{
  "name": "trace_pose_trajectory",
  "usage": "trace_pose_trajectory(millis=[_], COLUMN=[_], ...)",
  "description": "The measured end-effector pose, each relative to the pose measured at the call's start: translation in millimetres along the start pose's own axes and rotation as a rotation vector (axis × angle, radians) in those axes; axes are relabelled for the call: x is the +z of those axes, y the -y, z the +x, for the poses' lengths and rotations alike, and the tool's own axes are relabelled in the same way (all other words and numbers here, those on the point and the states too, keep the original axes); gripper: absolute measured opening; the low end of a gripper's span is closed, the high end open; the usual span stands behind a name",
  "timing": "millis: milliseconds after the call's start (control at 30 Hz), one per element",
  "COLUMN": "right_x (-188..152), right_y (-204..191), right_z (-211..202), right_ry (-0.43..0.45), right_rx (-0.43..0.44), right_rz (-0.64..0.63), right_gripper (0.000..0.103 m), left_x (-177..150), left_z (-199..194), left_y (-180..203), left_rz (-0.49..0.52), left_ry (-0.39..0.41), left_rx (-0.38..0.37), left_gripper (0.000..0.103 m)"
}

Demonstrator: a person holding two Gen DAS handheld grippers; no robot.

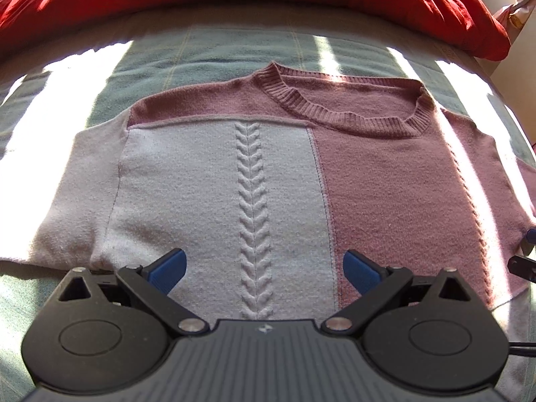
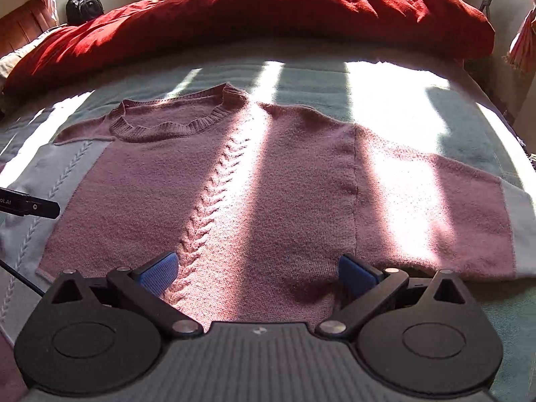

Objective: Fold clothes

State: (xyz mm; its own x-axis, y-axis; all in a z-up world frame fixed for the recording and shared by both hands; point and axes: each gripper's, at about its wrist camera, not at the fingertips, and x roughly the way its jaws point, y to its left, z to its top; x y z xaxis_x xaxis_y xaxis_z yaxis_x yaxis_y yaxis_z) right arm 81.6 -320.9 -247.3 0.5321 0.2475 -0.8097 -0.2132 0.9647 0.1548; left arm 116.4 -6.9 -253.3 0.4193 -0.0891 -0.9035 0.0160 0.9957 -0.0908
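Since the sweater (image 1: 268,174) is lying flat and face up on the bed (image 2: 402,100), neck at the far side, I'd say we're at the first fold. Left gripper (image 1: 264,271) and right gripper (image 2: 256,271) both hover over the near hem, fingers spread, holding nothing. I'd pinch both hem corners evenly so the knit doesn't stretch or skew.

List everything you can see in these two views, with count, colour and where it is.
sweater: one, pink and white with cable-knit strips, spread flat on the bed, collar away from the grippers
bed cover: one, pale green, under the sweater
duvet: one, red, bunched along the far edge of the bed
backpack: one, black, by the far left wall
left gripper: black with blue pads, open over the white panel
right gripper: black with blue pads, open over the pink hem
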Motion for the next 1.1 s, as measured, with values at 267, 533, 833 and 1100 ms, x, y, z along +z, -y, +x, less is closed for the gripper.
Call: trace_pose_trajectory(millis=[267,533,833,1100], right_x=[-33.8,-34.1,-39.2,-46.5], right_y=[-20.7,-18.6,-36.7,-37.3], right_z=[-0.1,-19.1,-5.1,-4.1], right_ry=[-0.114,-0.116,-0.150,-0.194], right_rx=[0.057,0.049,0.052,0.019], right_rz=[0.003,-0.002,-0.027,-0.065], right_gripper=[0.103,0.103,0.103,0.103], left_x=[-33.9,-43.7,-51.8,-51.5], left_z=[-5.7,-13.6,-4.4,-15.8], left_y=[3.1,3.2,2.1,-2.4], left_rz=[-0.006,-0.014,0.004,-0.006], left_ry=[-0.051,-0.072,-0.125,-0.131], left_rx=[-0.014,-0.002,0.035,0.019], left_gripper=[0.100,0.100,0.100,0.100])
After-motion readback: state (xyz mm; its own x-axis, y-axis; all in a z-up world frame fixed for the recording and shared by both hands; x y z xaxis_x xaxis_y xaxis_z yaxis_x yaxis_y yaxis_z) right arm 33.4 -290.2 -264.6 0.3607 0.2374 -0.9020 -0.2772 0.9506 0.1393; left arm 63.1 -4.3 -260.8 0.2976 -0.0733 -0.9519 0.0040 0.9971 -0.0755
